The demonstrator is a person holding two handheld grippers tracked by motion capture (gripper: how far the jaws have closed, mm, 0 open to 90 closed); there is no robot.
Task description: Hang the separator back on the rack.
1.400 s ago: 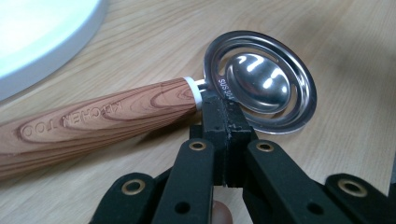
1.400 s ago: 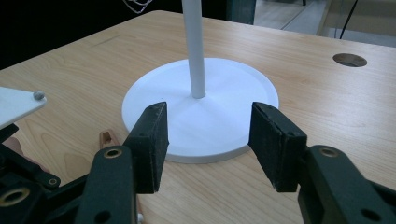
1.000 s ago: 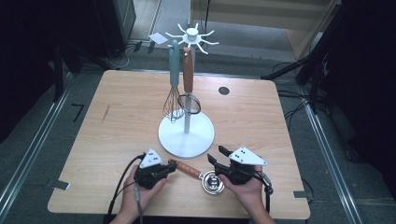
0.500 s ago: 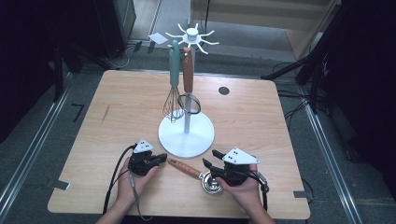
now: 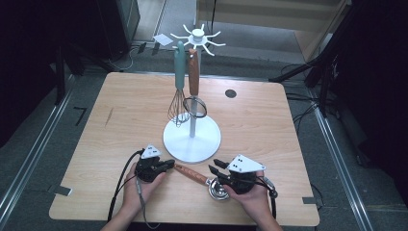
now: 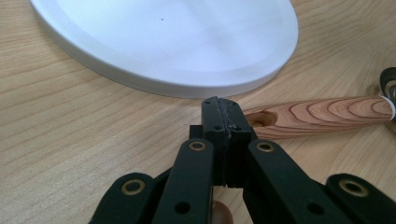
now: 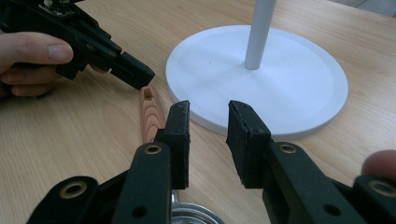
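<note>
A wooden-handled utensil [image 5: 192, 173] lies on the table near its front edge, its metal head [image 5: 219, 191] under my right hand. My left gripper [image 5: 166, 165] is shut on nothing, its tip [image 6: 223, 109] just short of the handle's holed end [image 6: 322, 116]. My right gripper [image 5: 216, 166] is open above the table. In the right gripper view its jaws [image 7: 208, 123] stand apart, with the handle [image 7: 150, 114] just outside the left jaw and the left gripper [image 7: 130, 70] beyond. The metal head [image 7: 187, 217] peeks out below the jaws.
A white stand with a round base [image 5: 191, 137] and hooks on top [image 5: 197, 36] rises mid-table, close behind both grippers. A teal-handled whisk [image 5: 179, 67] and a wooden-handled strainer [image 5: 193, 72] hang from it. A dark disc [image 5: 230, 93] sits at the back right.
My left gripper has drawn back to the left, off the handle's end. My right hand has slid slightly toward the near edge. The utensil has barely moved.
</note>
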